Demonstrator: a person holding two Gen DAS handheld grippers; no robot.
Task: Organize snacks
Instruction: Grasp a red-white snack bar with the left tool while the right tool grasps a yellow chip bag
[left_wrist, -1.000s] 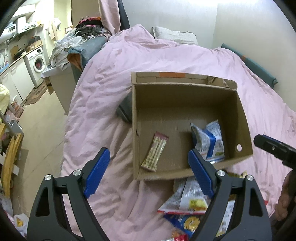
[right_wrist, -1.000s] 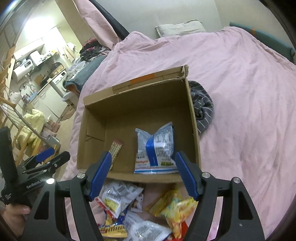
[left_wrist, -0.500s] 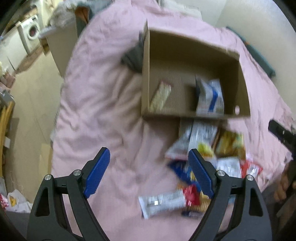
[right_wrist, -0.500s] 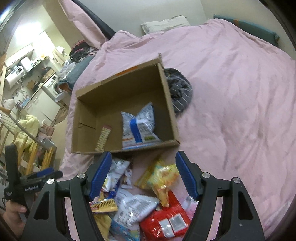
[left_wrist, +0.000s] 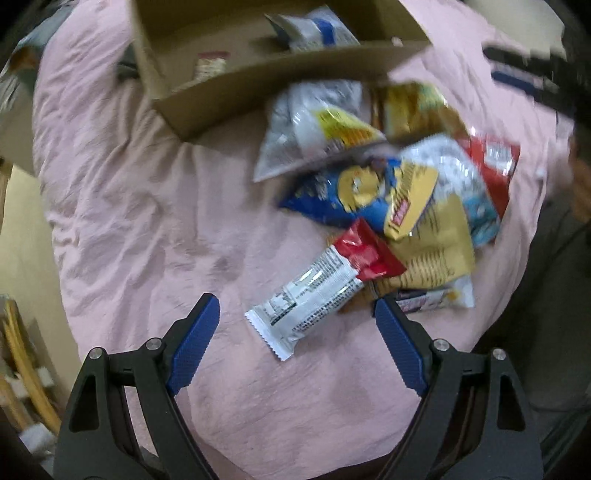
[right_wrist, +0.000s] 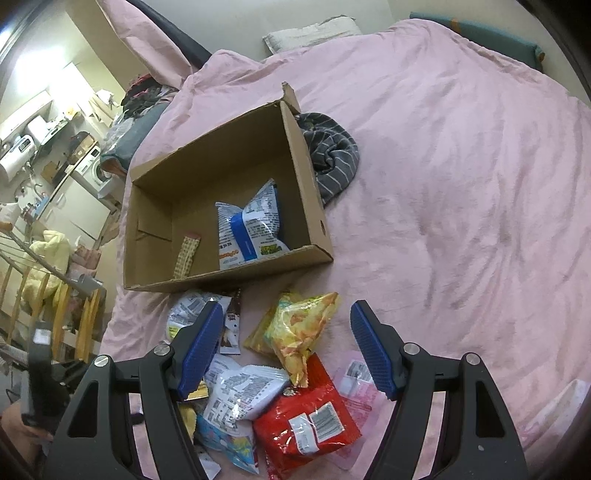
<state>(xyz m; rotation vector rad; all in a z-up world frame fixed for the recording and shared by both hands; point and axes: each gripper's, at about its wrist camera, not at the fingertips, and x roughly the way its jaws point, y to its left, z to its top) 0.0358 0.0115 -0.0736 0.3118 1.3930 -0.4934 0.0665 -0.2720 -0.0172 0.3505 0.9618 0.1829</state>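
While both of your tongs hang spread and empty, the left gripper (left_wrist: 297, 328) frames a white snack bar (left_wrist: 308, 293) at its 12 o'clock; the right gripper (right_wrist: 286, 341) frames a yellow chip bag (right_wrist: 301, 328), with the cardboard box (right_wrist: 303, 162) at 11 o'clock.

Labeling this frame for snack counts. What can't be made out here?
- Left wrist: pile labels; motion blur smears the blue bag.
- Left wrist: cardboard box far end cut off by top edge.
- Right wrist: packets beneath the red bag and white bag; overlap blocks a count.
- Right wrist: left gripper jaws blurred at the edge.
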